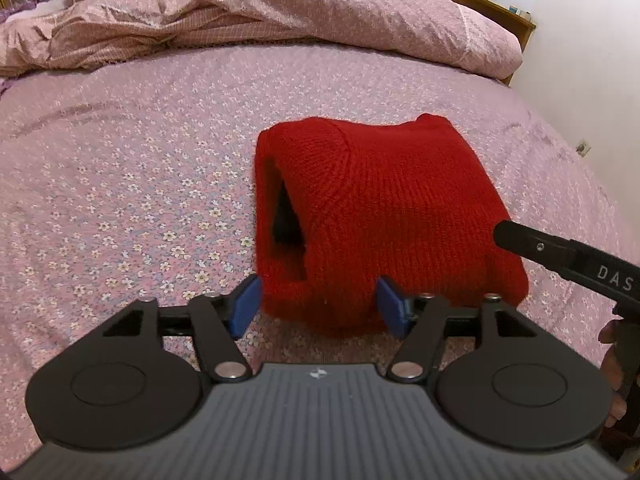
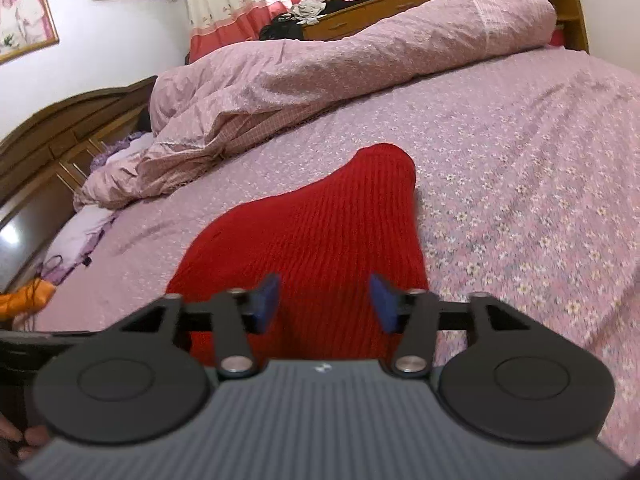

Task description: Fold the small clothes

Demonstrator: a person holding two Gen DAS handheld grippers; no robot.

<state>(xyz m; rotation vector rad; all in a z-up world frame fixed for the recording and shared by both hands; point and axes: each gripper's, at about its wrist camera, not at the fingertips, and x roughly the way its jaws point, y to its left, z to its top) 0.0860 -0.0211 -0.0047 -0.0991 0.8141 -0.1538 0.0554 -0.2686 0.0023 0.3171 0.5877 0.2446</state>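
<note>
A red knitted sweater [image 1: 392, 200] lies folded into a thick block on the flowered pink bed sheet [image 1: 140, 180], with a dark sleeve opening on its left side. My left gripper [image 1: 320, 306] is open, its blue pads flanking the sweater's near edge without pressing it. From the right, a black finger [image 1: 520, 240] of the other gripper reaches over the sweater's near right corner. In the right wrist view the sweater [image 2: 320, 224] stretches away from me. My right gripper [image 2: 324, 304] hovers open just above the near end, nothing pinched between its pads.
A rumpled pink duvet [image 1: 280, 12] is heaped along the far side of the bed [image 2: 360, 48]. The wooden headboard [image 2: 60, 128], a lilac pillow [image 2: 76, 236] and an orange item [image 2: 24, 300] are at the left. A hand [image 1: 612, 360] holds the right tool.
</note>
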